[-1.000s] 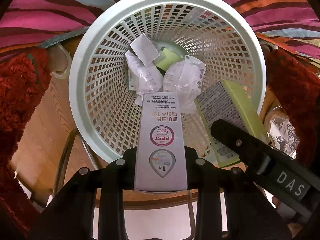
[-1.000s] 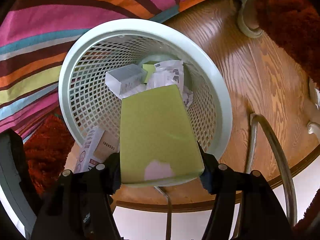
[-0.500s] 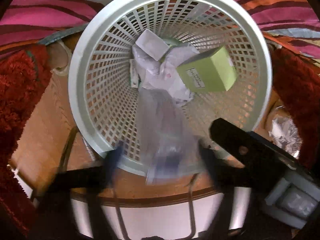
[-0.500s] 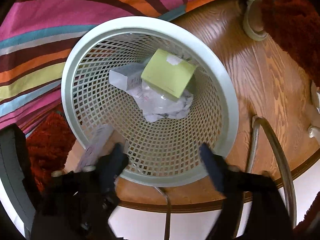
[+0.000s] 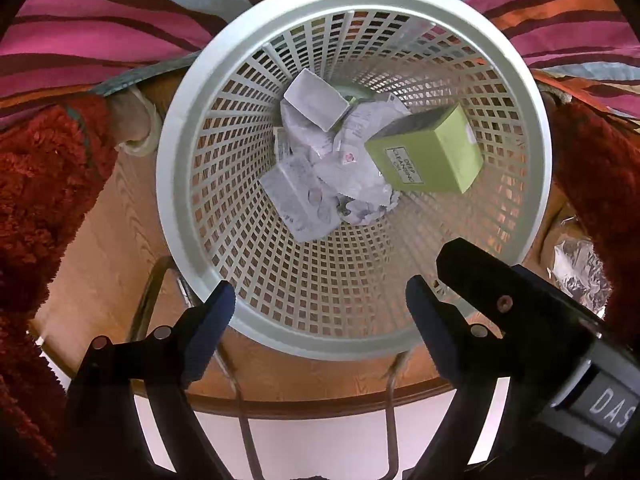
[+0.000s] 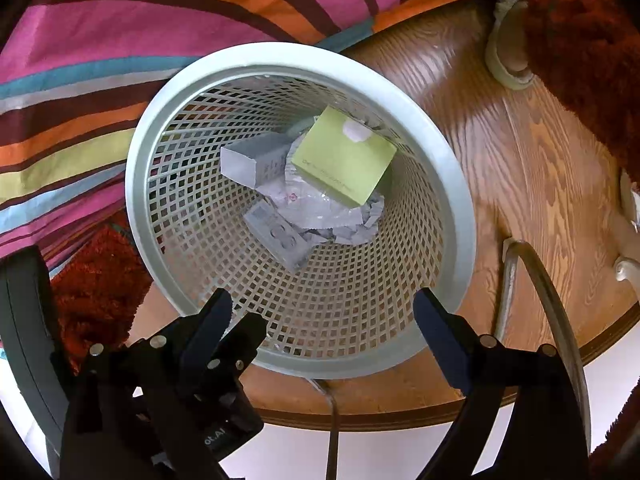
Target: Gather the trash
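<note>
While the left wrist view looked straight down into the white lattice basket point(image 5: 168, 184), the left gripper point(image 5: 318, 304) hung over its near rim with both blue-padded fingers spread wide and nothing between them. At the bottom lay the trash: a green box point(image 5: 436, 156) tilted against the right wall, a white box point(image 5: 316, 98) behind it, crumpled paper point(image 5: 360, 184) in the middle and a grey carton point(image 5: 300, 200) lying at the left of the pile. Beside the left gripper's right finger, the right gripper's dark body reached in from the lower right. The basket stood on a wooden floor point(image 5: 108, 240), with a red shaggy rug point(image 5: 40, 184) on either side and a striped cloth point(image 5: 100, 32) beyond

From the right wrist view, the right gripper point(image 6: 322, 318) was likewise released, fingers apart above the basket point(image 6: 456, 216) rim. The green box point(image 6: 344, 160) rested on the crumpled paper point(image 6: 344, 216), the white box point(image 6: 252, 160) to its left and the grey carton point(image 6: 280, 236) nearest. The left gripper's black body showed at lower left
</note>
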Demonstrator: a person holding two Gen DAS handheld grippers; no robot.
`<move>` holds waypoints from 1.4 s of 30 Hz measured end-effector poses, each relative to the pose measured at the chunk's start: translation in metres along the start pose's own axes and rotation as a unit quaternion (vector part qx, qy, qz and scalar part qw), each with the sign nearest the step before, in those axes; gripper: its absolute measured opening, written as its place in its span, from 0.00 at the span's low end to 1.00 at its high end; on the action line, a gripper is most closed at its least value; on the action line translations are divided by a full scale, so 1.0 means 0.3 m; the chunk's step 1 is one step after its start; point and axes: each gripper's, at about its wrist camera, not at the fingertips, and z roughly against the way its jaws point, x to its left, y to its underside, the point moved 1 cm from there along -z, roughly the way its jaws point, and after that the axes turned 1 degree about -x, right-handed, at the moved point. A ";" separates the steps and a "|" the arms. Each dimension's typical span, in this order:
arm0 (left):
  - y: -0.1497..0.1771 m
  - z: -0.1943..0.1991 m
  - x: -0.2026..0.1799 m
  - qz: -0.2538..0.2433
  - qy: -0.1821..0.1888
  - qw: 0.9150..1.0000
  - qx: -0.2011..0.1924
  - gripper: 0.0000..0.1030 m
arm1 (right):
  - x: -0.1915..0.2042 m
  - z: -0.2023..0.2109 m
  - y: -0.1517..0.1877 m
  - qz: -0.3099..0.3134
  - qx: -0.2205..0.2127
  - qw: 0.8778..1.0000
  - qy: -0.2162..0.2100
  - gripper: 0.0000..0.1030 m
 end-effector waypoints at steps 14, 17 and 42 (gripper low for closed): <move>0.042 0.091 -0.016 0.000 -0.005 0.999 -0.041 0.82 | -0.025 0.100 0.023 -0.016 -0.054 0.998 -0.030 0.85; 0.052 0.123 0.001 0.014 -0.005 0.998 -0.061 0.82 | -0.022 0.139 0.030 -0.015 -0.083 0.996 -0.018 0.85; 0.213 0.438 0.066 0.043 0.024 0.972 -0.228 0.82 | 0.036 0.434 0.165 0.062 -0.257 0.964 -0.008 0.85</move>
